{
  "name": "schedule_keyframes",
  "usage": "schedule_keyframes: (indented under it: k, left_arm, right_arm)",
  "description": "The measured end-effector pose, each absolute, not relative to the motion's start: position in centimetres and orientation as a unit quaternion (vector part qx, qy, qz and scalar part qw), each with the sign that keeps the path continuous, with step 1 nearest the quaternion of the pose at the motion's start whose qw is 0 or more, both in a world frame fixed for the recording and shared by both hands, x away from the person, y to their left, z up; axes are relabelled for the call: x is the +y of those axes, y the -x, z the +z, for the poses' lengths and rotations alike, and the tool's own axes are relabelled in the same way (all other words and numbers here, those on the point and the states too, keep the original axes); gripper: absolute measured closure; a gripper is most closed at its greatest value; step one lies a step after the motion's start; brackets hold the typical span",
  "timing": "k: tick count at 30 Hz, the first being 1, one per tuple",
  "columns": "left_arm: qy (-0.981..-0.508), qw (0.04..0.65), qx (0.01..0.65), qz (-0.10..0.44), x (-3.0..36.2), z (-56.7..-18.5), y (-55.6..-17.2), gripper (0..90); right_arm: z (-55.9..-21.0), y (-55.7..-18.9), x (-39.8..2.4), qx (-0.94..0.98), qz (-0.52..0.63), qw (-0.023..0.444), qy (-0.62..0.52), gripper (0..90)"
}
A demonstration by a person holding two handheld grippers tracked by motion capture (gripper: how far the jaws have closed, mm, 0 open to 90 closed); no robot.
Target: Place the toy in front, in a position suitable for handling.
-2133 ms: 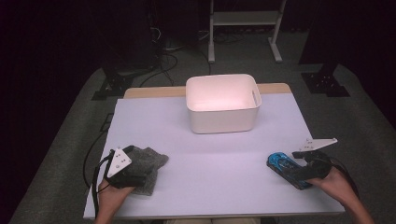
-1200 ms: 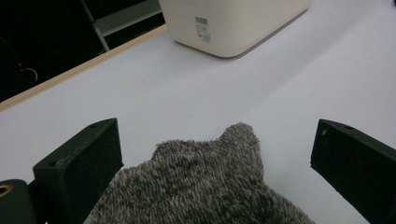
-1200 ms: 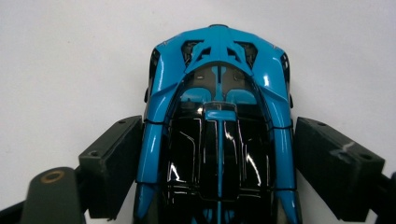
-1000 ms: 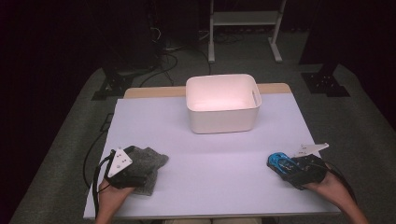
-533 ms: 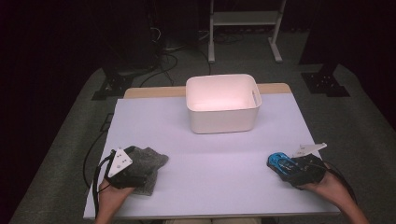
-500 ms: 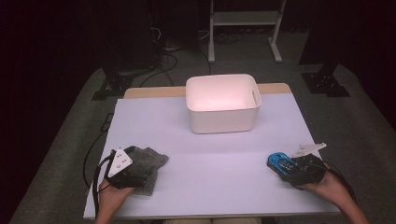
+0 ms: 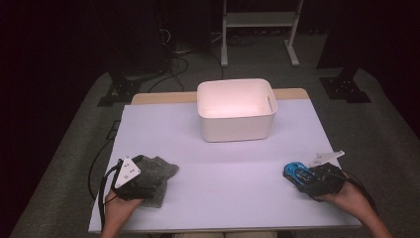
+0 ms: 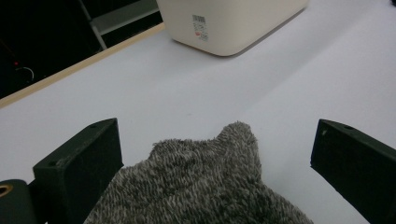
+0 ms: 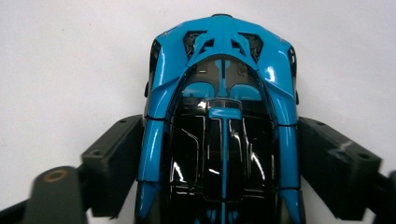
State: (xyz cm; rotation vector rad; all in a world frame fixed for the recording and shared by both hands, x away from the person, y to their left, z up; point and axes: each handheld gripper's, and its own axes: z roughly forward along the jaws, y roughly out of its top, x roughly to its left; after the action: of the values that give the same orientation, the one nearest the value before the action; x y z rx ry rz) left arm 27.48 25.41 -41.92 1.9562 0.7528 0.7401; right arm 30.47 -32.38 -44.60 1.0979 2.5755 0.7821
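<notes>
Now the right gripper point(image 9: 219, 186) fingers have been closing round a glossy blue toy car point(image 9: 219, 121), left gripper point(image 8: 215, 172) fingers wide over nubbly grey cloth point(image 8: 205, 186)

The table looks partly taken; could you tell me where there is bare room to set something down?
The widest free patch on the table lies between the grey cloth at the left gripper and the blue toy car between the jaws of the right gripper. Strips either side of the white bin are bare too. The near corners are crowded.
</notes>
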Motion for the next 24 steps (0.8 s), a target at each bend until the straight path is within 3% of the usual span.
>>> schedule_keyframes:
  k: [1,24]
  left_arm:
    - [-0.789,0.443,0.303,0.299,25.42,-41.92,-27.48,1.1]
    - [-0.787,0.443,0.306,0.301,25.48,-41.89,-27.43,1.1]
  right_arm:
    - [-44.46,-30.46,-32.41,0.882,0.266,0.116,-0.372,24.5]
    - [-44.33,-30.11,-32.68,0.883,0.270,0.115,-0.365,25.1]
